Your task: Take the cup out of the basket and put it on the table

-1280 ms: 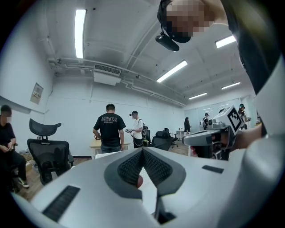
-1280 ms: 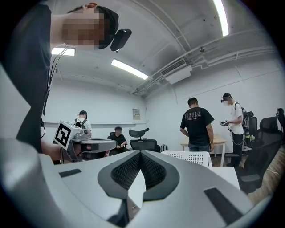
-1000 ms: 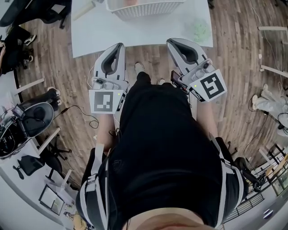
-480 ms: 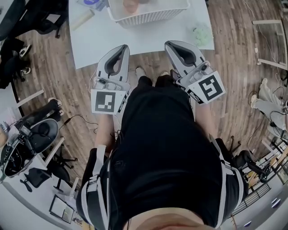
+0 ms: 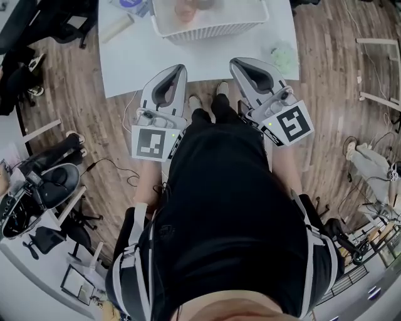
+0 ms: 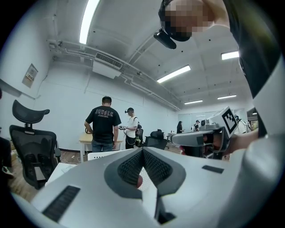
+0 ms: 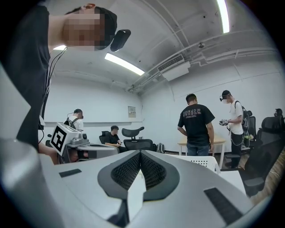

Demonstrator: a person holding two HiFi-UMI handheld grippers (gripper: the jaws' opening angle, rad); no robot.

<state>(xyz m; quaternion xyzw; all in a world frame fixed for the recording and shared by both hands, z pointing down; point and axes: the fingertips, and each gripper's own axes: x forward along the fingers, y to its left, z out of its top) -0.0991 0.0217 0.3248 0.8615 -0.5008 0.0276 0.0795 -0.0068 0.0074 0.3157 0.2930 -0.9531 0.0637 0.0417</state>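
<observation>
We hold both tongs low in front of our torso, tips toward the top of the frame, at the near edge of the white surface (image 5: pixel 141 59). L tongs (image 5: pixel 178 69) sit left of centre, R tongs (image 5: pixel 240 63) right of centre, well apart from each other.

L gripper view: L tongs (image 6: pixel 142 151) closed, dark ribbed pads (image 6: pixel 129 167) meeting at the tip, nothing gripped. A bit of white mesh w/ a reddish spot shows through the gap below the tip. R gripper view: R tongs (image 7: pixel 140 153) closed too, pads (image 7: pixel 153 171) touching, empty.

The cup (image 5: pixel 183 9) is a blurry brownish shape inside the white slatted basket (image 5: pixel 213 28), top centre of the head view, on the surface and beyond both tips. Neither pair of tongs touches basket or cup.

On the surface's right corner lies a pale green lump (image 5: pixel 282 53), near the R tongs' tip. At upper left a pale roll (image 5: pixel 116 27) lies on the surface.

Wood floor (image 5: pixel 75 100) all round. In the bkgd of the L gripper view a person in a black T-shirt (image 6: pixel 103 127) stands back to us, w/ a black office chair (image 6: pixel 31 142) at left.
</observation>
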